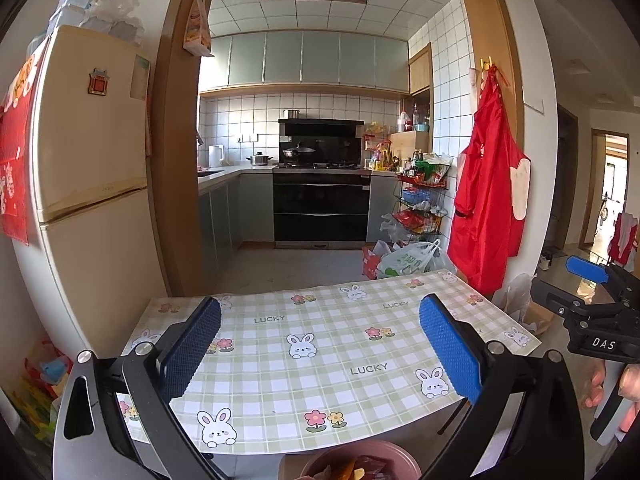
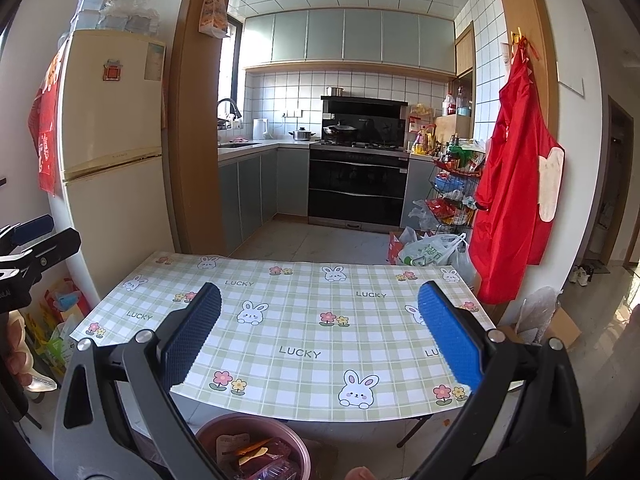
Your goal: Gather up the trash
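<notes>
A pink round bin [image 2: 256,450] stands on the floor below the table's near edge, with several wrappers [image 2: 256,454] inside; its rim [image 1: 362,458] also shows in the left wrist view. My left gripper [image 1: 320,346] hangs open over the checked tablecloth [image 1: 320,360] with nothing between its blue pads [image 1: 448,350]. My right gripper [image 2: 320,336] is likewise open and empty above the tablecloth [image 2: 288,320]. In the left wrist view the right gripper [image 1: 596,304] appears at the far right, held by a hand [image 1: 624,388]. The left gripper [image 2: 32,252] shows at the left edge of the right wrist view.
A cream fridge [image 1: 92,184] stands left of the table. Beyond the table lie the kitchen floor, stove [image 1: 322,204], a wire rack [image 1: 420,204] and plastic bags [image 1: 408,260]. A red apron [image 2: 516,192] hangs on the right wall, with a cardboard box [image 2: 560,328] below.
</notes>
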Demonstrator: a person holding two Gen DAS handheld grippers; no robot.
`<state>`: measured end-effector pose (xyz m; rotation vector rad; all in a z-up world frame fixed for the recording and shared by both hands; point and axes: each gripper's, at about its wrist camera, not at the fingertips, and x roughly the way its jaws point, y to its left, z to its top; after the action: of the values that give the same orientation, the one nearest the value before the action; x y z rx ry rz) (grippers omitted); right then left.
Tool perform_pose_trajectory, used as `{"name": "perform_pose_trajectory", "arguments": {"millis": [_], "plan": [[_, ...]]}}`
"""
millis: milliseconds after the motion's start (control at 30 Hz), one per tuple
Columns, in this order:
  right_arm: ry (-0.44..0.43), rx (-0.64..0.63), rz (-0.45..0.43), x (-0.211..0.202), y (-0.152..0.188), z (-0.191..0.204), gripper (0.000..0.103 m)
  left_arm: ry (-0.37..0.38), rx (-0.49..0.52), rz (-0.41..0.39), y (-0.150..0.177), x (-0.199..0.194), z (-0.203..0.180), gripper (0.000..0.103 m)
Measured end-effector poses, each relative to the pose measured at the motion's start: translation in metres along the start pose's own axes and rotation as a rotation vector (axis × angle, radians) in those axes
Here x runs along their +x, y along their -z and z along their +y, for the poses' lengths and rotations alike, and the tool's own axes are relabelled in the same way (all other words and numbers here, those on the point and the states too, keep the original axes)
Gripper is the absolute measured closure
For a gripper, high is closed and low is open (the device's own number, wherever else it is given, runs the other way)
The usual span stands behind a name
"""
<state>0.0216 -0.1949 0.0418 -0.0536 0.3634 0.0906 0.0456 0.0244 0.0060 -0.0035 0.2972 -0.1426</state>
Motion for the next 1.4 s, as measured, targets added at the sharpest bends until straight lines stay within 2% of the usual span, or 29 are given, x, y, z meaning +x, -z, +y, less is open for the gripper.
{"name": "perform_pose_trajectory", "arguments": {"millis": [1400], "plan": [[0.007, 0.001, 0.014, 0.0032, -0.0013, -0.0038, 0.006, -0.013, 0.018, 0.011, 0.0044, -0.0011, 0.0023, 0.006]]}}
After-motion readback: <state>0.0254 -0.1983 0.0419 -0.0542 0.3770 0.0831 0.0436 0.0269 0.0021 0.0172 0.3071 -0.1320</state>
